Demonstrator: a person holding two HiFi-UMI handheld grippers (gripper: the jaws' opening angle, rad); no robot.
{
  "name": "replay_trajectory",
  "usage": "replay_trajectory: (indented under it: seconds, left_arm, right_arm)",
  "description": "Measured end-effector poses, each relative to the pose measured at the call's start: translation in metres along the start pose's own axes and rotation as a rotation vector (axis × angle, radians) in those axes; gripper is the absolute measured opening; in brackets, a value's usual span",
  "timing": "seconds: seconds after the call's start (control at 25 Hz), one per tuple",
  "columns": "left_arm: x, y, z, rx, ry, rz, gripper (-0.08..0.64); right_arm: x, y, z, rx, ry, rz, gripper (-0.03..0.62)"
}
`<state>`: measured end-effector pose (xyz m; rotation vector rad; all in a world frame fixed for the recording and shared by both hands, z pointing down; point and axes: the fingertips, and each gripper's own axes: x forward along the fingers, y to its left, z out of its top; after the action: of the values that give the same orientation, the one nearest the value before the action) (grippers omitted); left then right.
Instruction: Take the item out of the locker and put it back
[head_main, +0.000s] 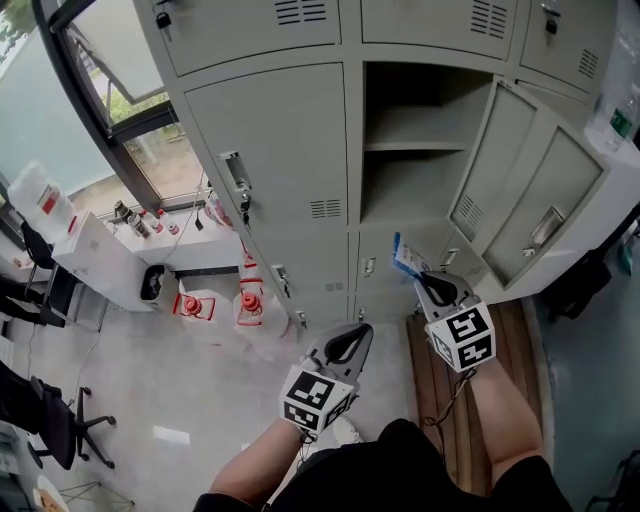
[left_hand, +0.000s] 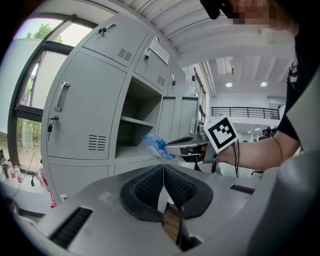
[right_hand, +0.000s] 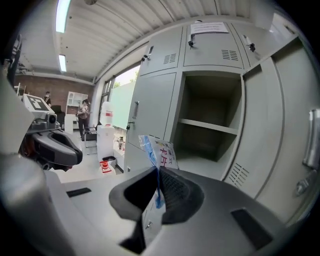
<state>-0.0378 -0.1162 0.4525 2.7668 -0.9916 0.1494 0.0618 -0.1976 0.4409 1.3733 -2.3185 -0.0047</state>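
Note:
A small blue and white plastic packet (head_main: 407, 257) is pinched in my right gripper (head_main: 428, 283), held in front of the open locker (head_main: 420, 150). In the right gripper view the packet (right_hand: 159, 154) sticks up from the shut jaws, with the locker's shelf (right_hand: 207, 125) beyond it. The left gripper view shows the packet (left_hand: 155, 145) at the tip of the right gripper (left_hand: 172, 148). My left gripper (head_main: 352, 338) hangs lower left of the right one, its jaws shut with nothing between them (left_hand: 163, 175). The locker door (head_main: 535, 190) stands swung out to the right.
Shut locker doors (head_main: 265, 160) flank the open one on the left. A window (head_main: 130, 130) and a white cabinet (head_main: 100, 260) with bottles stand further left. Red and white containers (head_main: 225, 303) sit on the floor by the lockers. A wooden strip (head_main: 505, 350) lies under my right arm.

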Motion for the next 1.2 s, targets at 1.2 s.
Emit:
replay_trajectory:
  seconds: [1.2]
  left_arm:
    - [0.112, 0.086, 0.027, -0.011, 0.002, 0.092, 0.017]
  right_arm:
    - [0.193, -0.13, 0.002, -0.369, 0.188, 0.055, 0.071]
